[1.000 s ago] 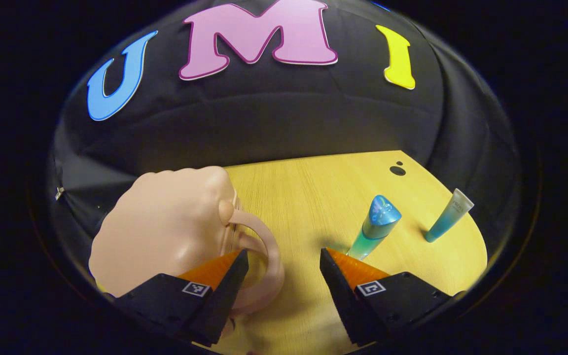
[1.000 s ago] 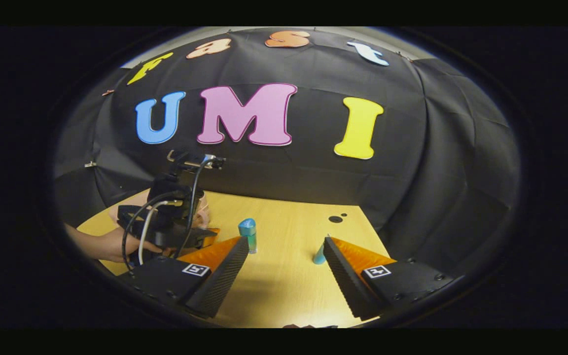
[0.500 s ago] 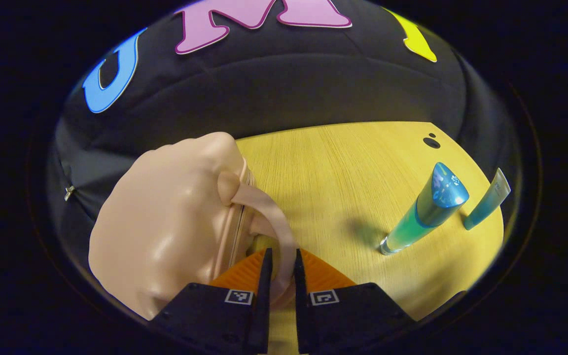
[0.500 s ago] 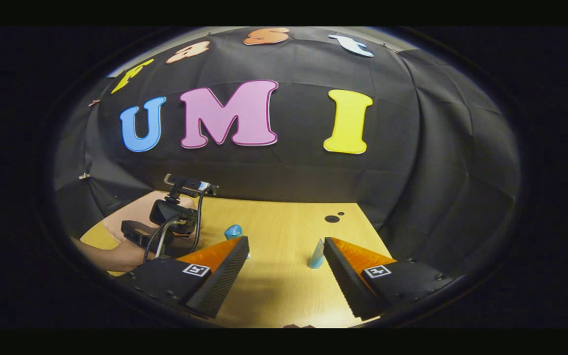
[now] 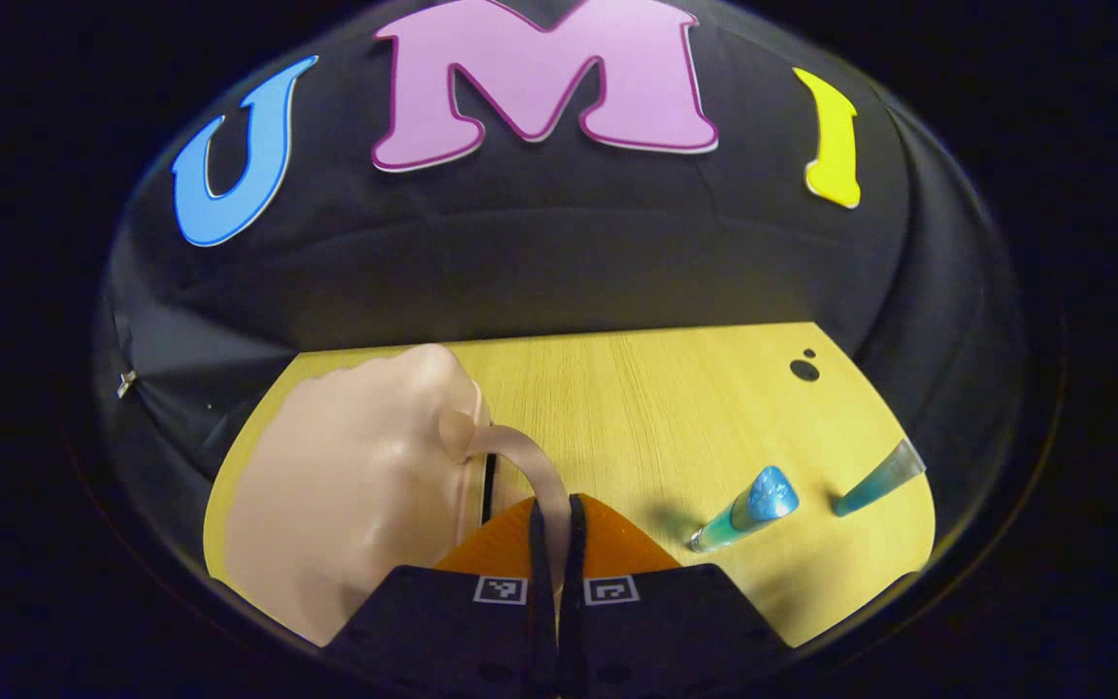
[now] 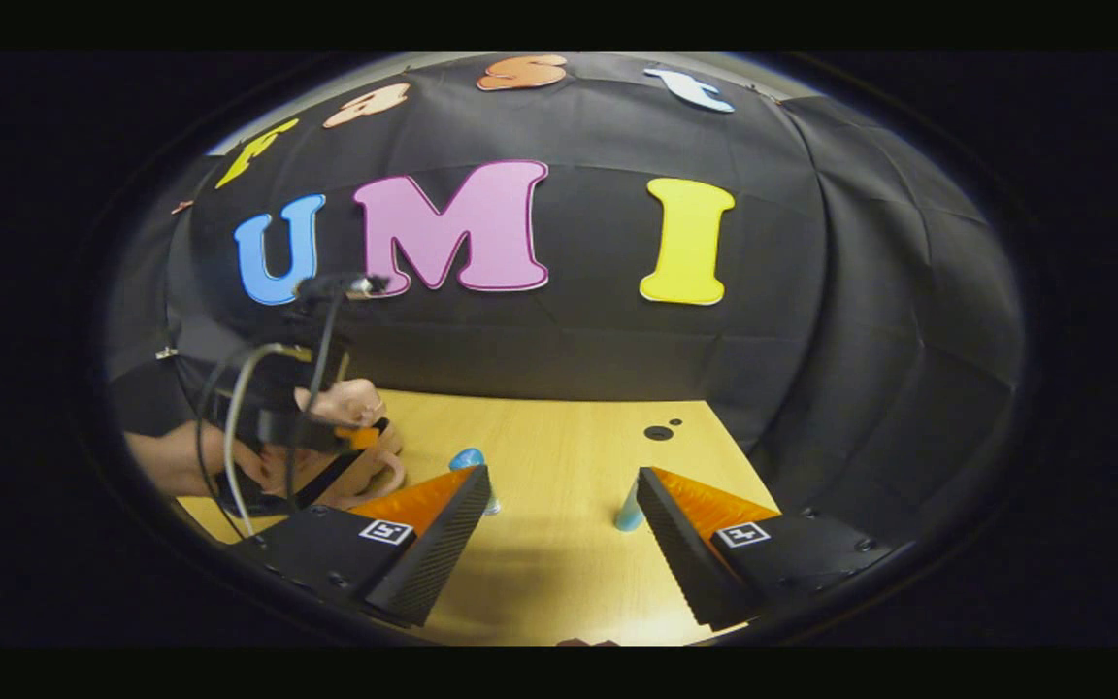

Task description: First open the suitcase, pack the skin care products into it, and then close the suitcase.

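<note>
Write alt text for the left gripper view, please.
The left hand-held gripper is shut on the handle of a pink suitcase on a wooden table. A blue-capped bottle and a tube stand to its right.

In the left gripper view the suitcase [image 5: 355, 485] sits at the table's [image 5: 637, 408] left; the bottle [image 5: 748, 505] stands right of it; the tube [image 5: 877, 478] farther right.

Wooden table [image 5: 637, 408] carries suitcase [image 5: 345, 485], bottle [image 5: 743, 507] and tube [image 5: 874, 478].
</note>
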The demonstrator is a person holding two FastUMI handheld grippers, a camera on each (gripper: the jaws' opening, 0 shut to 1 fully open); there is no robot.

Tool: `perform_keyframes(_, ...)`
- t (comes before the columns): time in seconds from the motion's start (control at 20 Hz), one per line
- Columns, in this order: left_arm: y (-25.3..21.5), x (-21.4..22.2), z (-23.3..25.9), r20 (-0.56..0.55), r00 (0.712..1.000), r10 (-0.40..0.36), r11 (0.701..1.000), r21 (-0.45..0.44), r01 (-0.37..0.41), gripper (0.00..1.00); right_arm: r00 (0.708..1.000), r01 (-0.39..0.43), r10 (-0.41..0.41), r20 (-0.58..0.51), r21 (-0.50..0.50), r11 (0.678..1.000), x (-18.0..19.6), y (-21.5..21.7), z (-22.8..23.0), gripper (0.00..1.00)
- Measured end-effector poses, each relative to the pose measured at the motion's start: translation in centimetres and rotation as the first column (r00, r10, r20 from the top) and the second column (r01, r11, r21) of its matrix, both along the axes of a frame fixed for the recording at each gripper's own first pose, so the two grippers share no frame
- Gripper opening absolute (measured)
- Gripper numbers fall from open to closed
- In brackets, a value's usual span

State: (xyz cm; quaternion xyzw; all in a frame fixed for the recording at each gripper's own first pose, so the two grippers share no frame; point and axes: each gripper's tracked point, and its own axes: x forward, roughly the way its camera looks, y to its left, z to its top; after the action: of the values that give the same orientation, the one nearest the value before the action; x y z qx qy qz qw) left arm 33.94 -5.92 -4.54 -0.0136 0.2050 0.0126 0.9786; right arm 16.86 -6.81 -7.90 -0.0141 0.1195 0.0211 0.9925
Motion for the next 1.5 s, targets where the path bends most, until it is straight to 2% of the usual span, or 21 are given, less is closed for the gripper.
perform_keyframes(0.2, 6.1, -1.8, 7.4, 0.065, 0.998, 0.013, 0.999, -0.044, -0.010, 0.07, 1.000, -0.006, 0.006, 0.017, -0.006, 1.000, -0.3, 1.5, 0.9, 0.97)
perform_keyframes(0.25, 8.3, -2.3, 8.7, 0.067, 0.998, 0.019, 0.999, -0.043, -0.016, 0.03, 1.000, -0.011, 0.011, 0.019, -0.007, 1.000, -0.5, 2.1, 1.0, 0.97)
perform_keyframes(0.35, 14.1, -3.7, 11.5, 0.080, 0.996, 0.033, 0.999, -0.022, -0.032, 0.07, 1.000, -0.021, 0.022, 0.015, -0.015, 1.000, -0.6, 3.0, 1.1, 0.97)
perform_keyframes(0.45, 21.1, -4.8, 13.1, 0.086, 0.993, 0.076, 0.996, 0.028, -0.079, 0.06, 0.999, -0.020, 0.021, 0.024, -0.022, 1.000, -0.8, 3.8, 1.5, 0.97)
perform_keyframes(0.7, 38.9, -5.4, 10.5, 0.092, 0.967, 0.238, 0.950, 0.183, -0.251, 0.06, 1.000, 0.029, -0.029, -0.002, -0.035, 0.999, -1.0, 5.2, 0.3, 0.96)
perform_keyframes(0.8, 45.0, -4.3, 7.5, 0.102, 0.944, 0.313, 0.919, 0.219, -0.328, 0.06, 0.998, 0.057, -0.058, -0.033, -0.042, 0.997, -0.7, 5.5, -0.9, 0.96)
perform_keyframes(0.85, 47.4, -3.6, 5.3, 0.097, 0.935, 0.341, 0.913, 0.202, -0.354, 0.06, 0.996, 0.074, -0.076, -0.039, -0.051, 0.996, -0.6, 5.3, -1.5, 0.97)
perform_keyframes(0.95, 50.8, -2.4, 0.7, 0.075, 0.928, 0.366, 0.910, 0.178, -0.373, 0.10, 0.991, 0.115, -0.119, -0.055, -0.063, 0.991, 0.0, 4.6, -2.9, 0.97)
perform_keyframes(1.0, 52.1, -1.6, -1.7, 0.059, 0.930, 0.363, 0.912, 0.184, -0.367, 0.07, 0.987, 0.139, -0.144, -0.071, -0.066, 0.988, 0.3, 4.0, -4.0, 0.97)
perform_keyframes(1.05, 52.5, -0.7, -3.7, 0.047, 0.933, 0.356, 0.916, 0.182, -0.358, 0.07, 0.982, 0.162, -0.168, -0.090, -0.065, 0.985, 0.6, 3.5, -5.3, 1.00)
perform_keyframes(1.15, 53.0, 0.6, -7.4, 0.026, 0.941, 0.337, 0.933, 0.122, -0.337, 0.06, 0.974, 0.198, -0.204, -0.103, -0.060, 0.978, 1.0, 2.7, -6.7, 0.97)
perform_keyframes(1.25, 54.1, 1.0, -10.0, -0.020, 0.922, 0.387, 0.921, 0.064, -0.385, 0.08, 0.968, 0.221, -0.228, -0.103, -0.071, 0.973, 1.3, 2.2, -7.5, 0.97)
perform_keyframes(1.35, 55.5, 0.7, -10.3, -0.004, 0.889, 0.459, 0.887, 0.068, -0.457, 0.19, 0.965, 0.237, -0.244, -0.095, -0.080, 0.968, 1.4, 1.8, -7.8, 0.97)
perform_keyframes(1.4, 55.3, 0.6, -9.3, 0.032, 0.880, 0.474, 0.878, 0.050, -0.475, 0.24, 0.965, 0.240, -0.246, -0.089, -0.074, 0.968, 1.4, 1.9, -7.7, 0.97)
perform_keyframes(1.45, 54.7, 0.2, -7.8, 0.082, 0.875, 0.477, 0.876, 0.033, -0.481, 0.24, 0.966, 0.242, -0.247, -0.080, -0.069, 0.968, 1.4, 1.9, -7.4, 0.97)
perform_keyframes(1.5, 53.4, -0.3, -5.6, 0.133, 0.876, 0.463, 0.883, 0.019, -0.469, 0.47, 0.967, 0.243, -0.248, -0.065, -0.070, 0.968, 1.5, 1.7, -7.1, 0.97)
